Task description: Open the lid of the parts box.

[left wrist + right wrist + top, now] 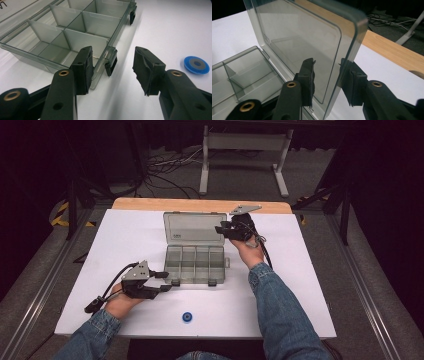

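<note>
1. High view: one clear grey plastic organiser box (196, 262) sits at the middle of the white desk (125, 240), its lid (194, 227) raised and leaning toward the far edge.
2. A small dark label shows on the lid in the high view, and a scrap of black lettering at the top left corner of the left gripper view; neither can be read.
3. The tray is split by dividers into compartments, four across in the near row. Every compartment in sight holds nothing.
4. Two black latches (175, 282) hang on the box's front wall; the left gripper view shows one of them (110, 65) between the left tool's jaws.
5. The left tool (112, 71) rests at the box's near left corner, released, with its jaws spread wide. One jaw lies against the front wall and the other stands over bare desk.
6. The right tool (327, 80) is at the lid's right edge. Its jaws straddle that edge (332, 82), one on each face; whether they press the plastic cannot be told.
7. One blue disc (187, 317) with a grey centre lies alone on the desk near the front edge, well apart from the box.
8. Both of the person's sleeves are blue denim.
</note>
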`<state>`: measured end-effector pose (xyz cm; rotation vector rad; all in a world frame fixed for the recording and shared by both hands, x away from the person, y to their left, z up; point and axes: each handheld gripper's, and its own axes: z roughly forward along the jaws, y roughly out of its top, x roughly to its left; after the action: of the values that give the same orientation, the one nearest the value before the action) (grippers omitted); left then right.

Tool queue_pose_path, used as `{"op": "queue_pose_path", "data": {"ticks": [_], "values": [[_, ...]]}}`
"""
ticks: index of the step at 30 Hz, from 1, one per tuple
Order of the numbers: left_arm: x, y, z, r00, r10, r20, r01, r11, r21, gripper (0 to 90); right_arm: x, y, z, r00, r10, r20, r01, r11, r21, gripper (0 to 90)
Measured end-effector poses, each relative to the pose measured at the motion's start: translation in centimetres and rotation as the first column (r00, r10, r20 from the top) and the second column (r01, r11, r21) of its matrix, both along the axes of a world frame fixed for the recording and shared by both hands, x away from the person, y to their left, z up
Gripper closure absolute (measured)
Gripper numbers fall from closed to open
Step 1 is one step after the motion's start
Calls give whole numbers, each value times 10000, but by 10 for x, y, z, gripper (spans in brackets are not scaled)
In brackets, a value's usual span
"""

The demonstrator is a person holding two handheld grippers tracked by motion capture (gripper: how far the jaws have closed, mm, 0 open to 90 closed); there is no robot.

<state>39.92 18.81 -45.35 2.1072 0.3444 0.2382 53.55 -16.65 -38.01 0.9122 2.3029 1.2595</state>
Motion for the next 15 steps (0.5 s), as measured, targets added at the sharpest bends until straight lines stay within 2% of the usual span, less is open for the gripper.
{"op": "queue_pose_path", "data": {"ticks": [8, 15], "values": [[0, 0, 0, 9999, -3, 139, 2, 10000, 69, 514, 5, 1, -3, 9998, -202, 7, 202, 9998, -33, 627], [-1, 0, 0, 9998, 4, 201, -6, 10000, 89, 518, 8, 4, -10, 9996, -262, -51, 261, 9995, -185, 582]]}}
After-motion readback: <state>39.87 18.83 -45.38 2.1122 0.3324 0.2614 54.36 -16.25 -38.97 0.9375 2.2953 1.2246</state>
